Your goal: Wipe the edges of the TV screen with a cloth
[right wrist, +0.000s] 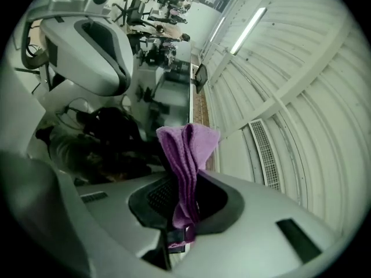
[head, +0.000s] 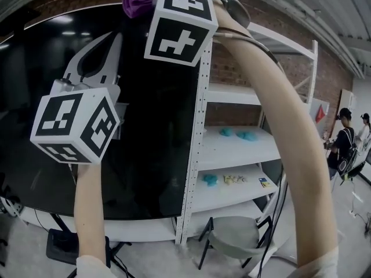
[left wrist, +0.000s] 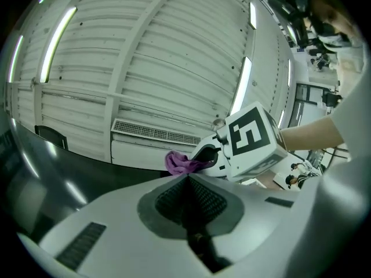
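The cloth [right wrist: 188, 152] is purple, set against the pale grey shell of the right gripper [right wrist: 184, 181], whose pads [right wrist: 157, 196] are dark grey with a fine grid texture. The left gripper [left wrist: 186, 177] has the same pale grey shell and dark gridded pads. The marker cubes [head: 75, 126] are white with bold black square patterns. The TV screen [head: 156, 132] is glossy black. The shelf [head: 232, 155] is white and carries turquoise items [head: 248, 136]. The brick wall [head: 229, 68] is reddish brown, the chair [head: 235, 236] grey.
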A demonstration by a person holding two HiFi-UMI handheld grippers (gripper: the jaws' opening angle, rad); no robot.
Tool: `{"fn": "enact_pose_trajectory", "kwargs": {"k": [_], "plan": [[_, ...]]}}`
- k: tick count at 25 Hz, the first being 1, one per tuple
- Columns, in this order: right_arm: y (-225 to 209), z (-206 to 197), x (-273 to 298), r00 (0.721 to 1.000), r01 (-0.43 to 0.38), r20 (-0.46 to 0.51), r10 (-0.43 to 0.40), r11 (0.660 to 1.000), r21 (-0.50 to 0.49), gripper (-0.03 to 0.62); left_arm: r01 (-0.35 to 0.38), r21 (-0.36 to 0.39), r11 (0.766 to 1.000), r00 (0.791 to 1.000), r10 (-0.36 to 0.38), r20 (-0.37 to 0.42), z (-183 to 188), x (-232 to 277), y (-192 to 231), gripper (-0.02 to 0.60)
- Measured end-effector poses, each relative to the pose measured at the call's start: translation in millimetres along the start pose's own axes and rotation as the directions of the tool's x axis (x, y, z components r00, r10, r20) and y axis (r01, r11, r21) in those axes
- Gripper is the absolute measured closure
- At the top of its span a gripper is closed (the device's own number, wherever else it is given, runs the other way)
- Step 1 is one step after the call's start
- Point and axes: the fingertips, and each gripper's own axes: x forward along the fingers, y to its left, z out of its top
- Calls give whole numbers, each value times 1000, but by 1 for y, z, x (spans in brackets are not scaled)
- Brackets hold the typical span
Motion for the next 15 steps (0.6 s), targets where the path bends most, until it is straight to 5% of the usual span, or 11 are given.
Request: {"fn": "enact_pose_trajectory", "kwargs": {"k": [5, 15], "plan": [[0, -21, -7, 999, 32, -20, -34, 998, -62, 531, 16, -10, 1000, 1000, -16, -5, -10, 11, -13, 566], [-3, -74, -26, 990, 143, -29, -141, 987, 68, 531, 47, 7, 999, 998, -47, -50, -34, 22, -48, 566]]}}
